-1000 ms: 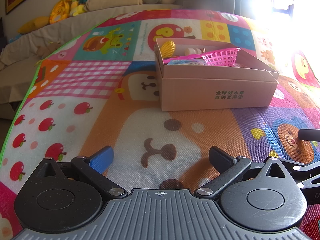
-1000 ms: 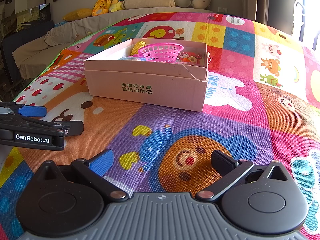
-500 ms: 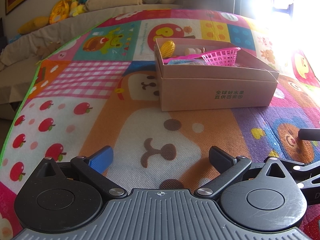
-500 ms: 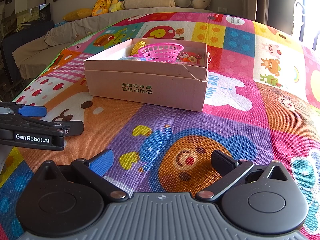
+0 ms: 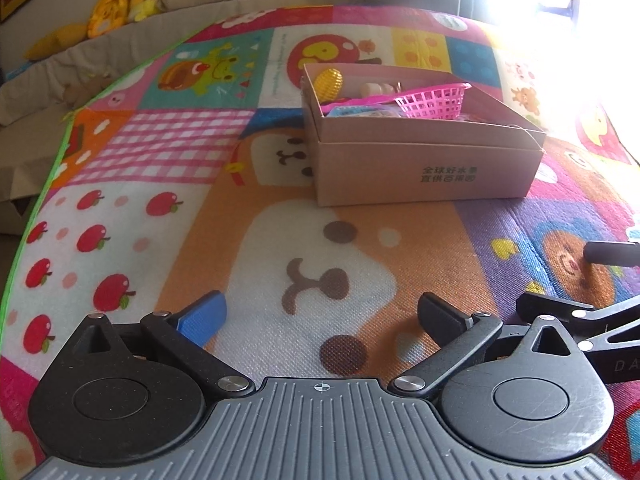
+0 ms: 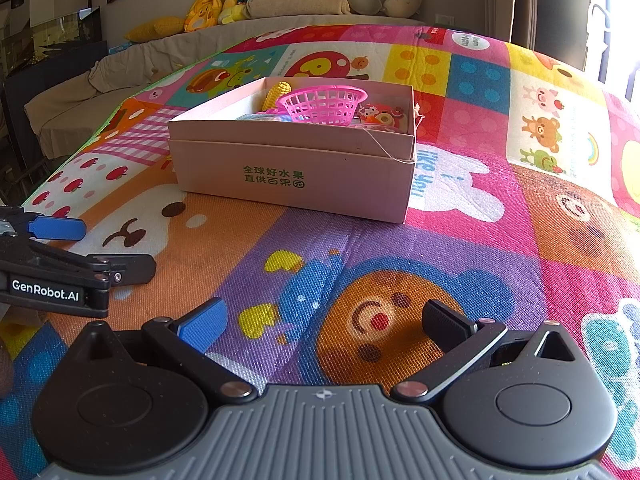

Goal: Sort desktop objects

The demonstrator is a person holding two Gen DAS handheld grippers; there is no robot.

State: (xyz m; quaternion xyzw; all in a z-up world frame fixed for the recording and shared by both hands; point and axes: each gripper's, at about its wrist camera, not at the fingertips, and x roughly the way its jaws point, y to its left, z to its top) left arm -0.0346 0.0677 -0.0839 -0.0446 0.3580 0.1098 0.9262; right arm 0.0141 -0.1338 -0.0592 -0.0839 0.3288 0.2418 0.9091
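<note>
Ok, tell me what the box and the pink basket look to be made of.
Box: matte pinkish cardboard, judging by its thin folded walls and printed green characters. Pink basket: probably moulded plastic, from its slightly glossy, open lattice.

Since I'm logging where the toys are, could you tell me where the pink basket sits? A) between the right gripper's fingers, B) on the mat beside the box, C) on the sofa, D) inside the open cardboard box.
D: the pink basket stands inside the open cardboard box, its rim rising above the box wall, next to a yellow toy corn.
</note>
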